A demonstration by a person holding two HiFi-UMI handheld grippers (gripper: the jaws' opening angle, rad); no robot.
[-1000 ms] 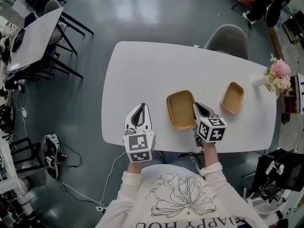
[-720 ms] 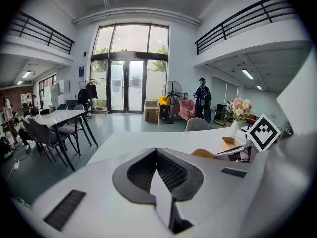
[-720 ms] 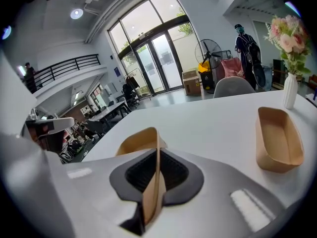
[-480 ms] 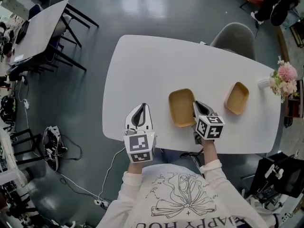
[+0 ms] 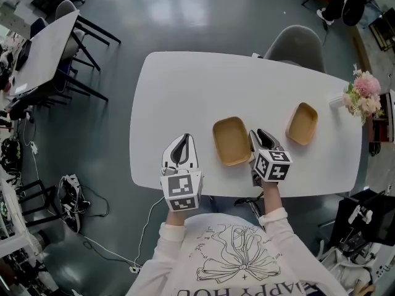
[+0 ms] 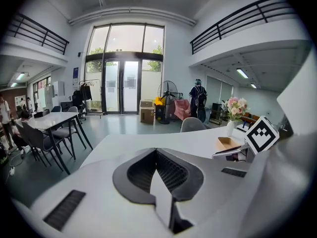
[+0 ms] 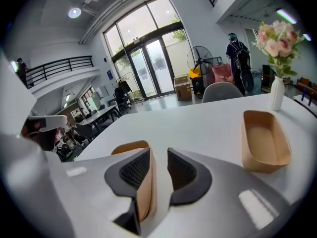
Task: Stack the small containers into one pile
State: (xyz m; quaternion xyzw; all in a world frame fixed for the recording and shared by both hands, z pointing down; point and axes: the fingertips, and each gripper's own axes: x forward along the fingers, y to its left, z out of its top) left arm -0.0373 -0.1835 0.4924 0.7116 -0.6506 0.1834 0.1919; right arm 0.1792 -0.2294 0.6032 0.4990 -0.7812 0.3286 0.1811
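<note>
A: Releasing the container (image 5: 231, 140) farther from the vase (image 5: 336, 102)?
B: Yes. Right gripper (image 5: 257, 135) fingers just opened, its wall loose between them, likely to regrip. Other container (image 5: 302, 124) sits near the vase. Left gripper (image 5: 183, 138) fingers together, idle.

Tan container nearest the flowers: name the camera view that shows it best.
The right gripper view: the tan container is large at its right side, with rim, walls and empty inside clear. The head view shows the container whole from above but small. The left gripper view shows it small and far off, at the right.
</note>
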